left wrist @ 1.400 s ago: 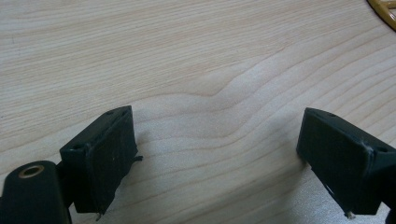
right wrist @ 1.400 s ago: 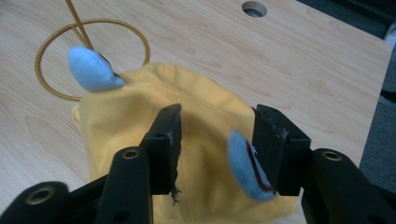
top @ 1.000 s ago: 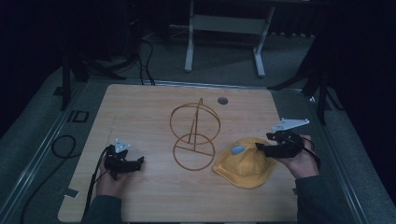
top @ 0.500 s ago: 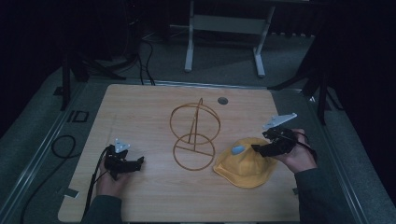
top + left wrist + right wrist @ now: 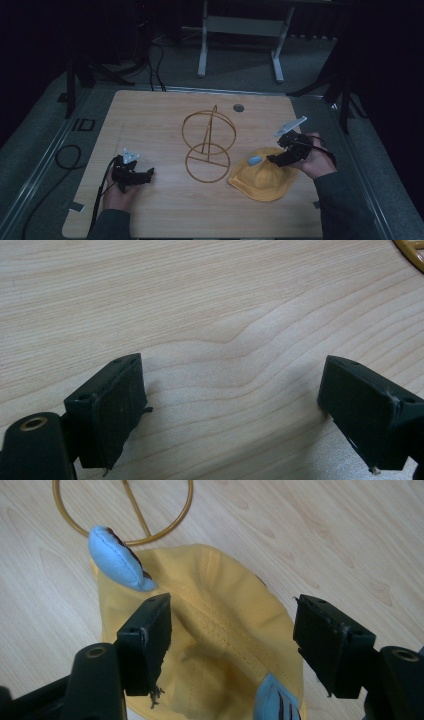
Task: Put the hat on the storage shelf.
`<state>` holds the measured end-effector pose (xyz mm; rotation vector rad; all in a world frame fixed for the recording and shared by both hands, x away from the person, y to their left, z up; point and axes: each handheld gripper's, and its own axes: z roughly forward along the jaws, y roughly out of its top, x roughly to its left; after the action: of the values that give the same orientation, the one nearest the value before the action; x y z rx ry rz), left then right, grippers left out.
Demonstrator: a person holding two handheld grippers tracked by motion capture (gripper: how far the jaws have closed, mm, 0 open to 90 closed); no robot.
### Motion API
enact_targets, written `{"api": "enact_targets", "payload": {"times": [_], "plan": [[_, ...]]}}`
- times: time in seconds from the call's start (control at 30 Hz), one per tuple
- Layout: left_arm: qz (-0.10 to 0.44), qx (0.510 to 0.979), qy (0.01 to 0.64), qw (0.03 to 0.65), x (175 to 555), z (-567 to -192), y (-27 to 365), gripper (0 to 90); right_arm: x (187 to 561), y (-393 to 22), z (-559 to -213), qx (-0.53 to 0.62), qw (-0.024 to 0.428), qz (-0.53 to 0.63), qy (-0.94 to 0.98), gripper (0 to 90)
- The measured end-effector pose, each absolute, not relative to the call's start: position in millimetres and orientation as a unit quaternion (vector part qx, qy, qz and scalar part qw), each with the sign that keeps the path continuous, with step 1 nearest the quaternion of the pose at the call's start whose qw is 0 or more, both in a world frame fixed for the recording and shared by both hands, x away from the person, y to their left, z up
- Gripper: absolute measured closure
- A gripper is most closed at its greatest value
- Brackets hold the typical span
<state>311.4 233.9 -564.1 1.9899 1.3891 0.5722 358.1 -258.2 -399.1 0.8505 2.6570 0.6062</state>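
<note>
A yellow cloth hat (image 5: 262,176) with light blue ears lies on the wooden table (image 5: 150,115), right of a gold wire stand (image 5: 207,145). My right gripper (image 5: 274,159) hovers at the hat's right edge. In the right gripper view its jaws have just been opening and stand wide over the hat's crown (image 5: 220,630), and the pads do not press on it. One blue ear (image 5: 117,560) sits ahead of the left jaw, another (image 5: 272,700) near the bottom. My left gripper (image 5: 146,174) rests at the front left, open over bare wood (image 5: 235,410).
The stand's ring base (image 5: 122,510) lies just beyond the hat. A round cable hole (image 5: 238,107) sits near the table's far edge. A black cable (image 5: 65,155) loops on the floor at left. A white frame (image 5: 240,25) stands behind the table.
My right hand has shifted a little to the left over the hat and its jaws have spread wider. The left hand and the hat have stayed put.
</note>
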Motion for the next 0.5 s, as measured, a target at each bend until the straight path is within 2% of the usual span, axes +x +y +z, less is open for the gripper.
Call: {"api": "enact_targets", "payload": {"times": [0.5], "plan": [[0.218,0.757,0.528,0.318,311.4,-564.1,233.9,11.8,368.0,-251.9,-403.8,0.277,0.106,0.178,0.938,37.0]]}}
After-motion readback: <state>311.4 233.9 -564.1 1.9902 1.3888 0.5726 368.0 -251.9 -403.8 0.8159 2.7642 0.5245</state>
